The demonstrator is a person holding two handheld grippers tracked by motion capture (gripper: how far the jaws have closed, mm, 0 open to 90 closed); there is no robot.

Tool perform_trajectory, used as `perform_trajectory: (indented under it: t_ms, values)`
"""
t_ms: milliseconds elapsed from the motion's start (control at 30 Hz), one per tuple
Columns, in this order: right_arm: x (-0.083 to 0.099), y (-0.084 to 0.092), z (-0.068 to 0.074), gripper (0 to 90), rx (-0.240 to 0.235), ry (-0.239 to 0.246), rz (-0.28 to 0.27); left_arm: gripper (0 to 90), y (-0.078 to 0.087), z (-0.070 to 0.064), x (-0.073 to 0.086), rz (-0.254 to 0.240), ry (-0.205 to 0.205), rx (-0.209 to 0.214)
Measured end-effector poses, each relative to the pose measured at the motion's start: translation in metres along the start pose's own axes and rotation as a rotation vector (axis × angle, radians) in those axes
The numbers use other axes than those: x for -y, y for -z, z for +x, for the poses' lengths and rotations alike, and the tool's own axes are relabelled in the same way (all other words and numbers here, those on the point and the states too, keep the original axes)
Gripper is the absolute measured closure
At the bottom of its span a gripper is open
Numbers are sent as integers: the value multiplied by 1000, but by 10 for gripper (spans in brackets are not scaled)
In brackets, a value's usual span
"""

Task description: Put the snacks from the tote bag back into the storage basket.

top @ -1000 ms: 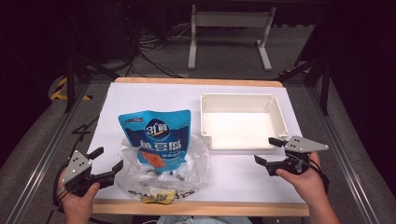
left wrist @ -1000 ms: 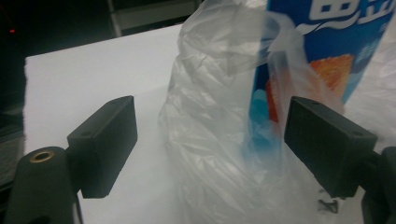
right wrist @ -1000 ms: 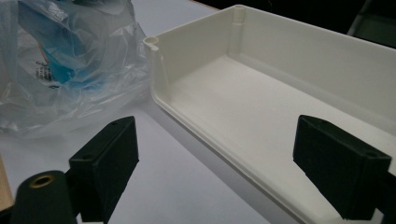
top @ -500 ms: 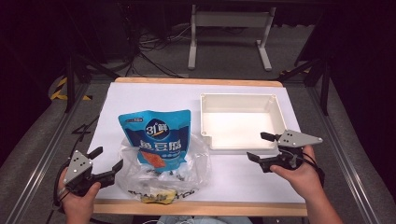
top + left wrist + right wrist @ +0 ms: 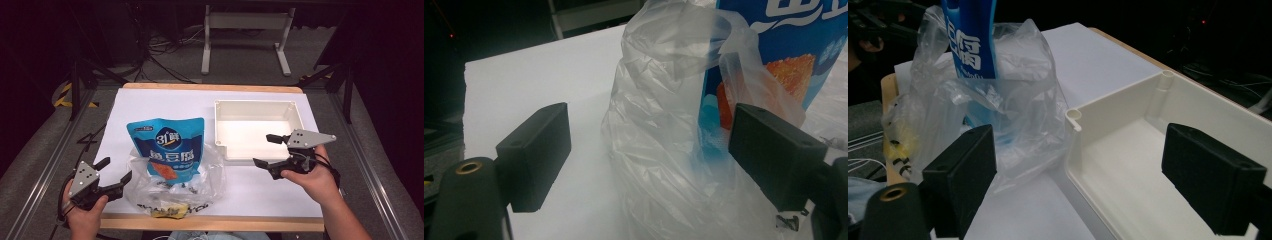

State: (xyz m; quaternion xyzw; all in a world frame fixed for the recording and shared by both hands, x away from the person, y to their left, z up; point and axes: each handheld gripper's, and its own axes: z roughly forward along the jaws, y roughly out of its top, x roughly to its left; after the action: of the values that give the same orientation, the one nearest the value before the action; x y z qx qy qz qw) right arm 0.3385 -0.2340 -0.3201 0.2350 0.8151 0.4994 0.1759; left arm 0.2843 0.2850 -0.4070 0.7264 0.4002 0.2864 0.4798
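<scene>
We see the white table [image 5: 150, 107] brightly lit from above while the floor and room around it sink into near black. The inside of the white tray [image 5: 255, 132] glows almost blown out in the high view, which looks soft and low in detail. In the left gripper view the clear plastic bag [image 5: 664, 125] catches pale highlights and looks hazy, and the black jaws close to the lens are slightly soft. In the right gripper view we find faint grain in the dark background.
</scene>
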Motion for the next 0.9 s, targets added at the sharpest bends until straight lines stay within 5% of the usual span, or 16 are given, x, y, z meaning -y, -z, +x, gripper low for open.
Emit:
perform_trajectory:
  t_ms: [500, 900]
  values:
    - [-33, -32, 11, 138, -126, 53, 0, 181, -1, 0, 0, -5, -1, 4]
    - [-47, -56, 15, 107, -200, 45, 0, 181, 0, 0, 0, -11, -2, 9]
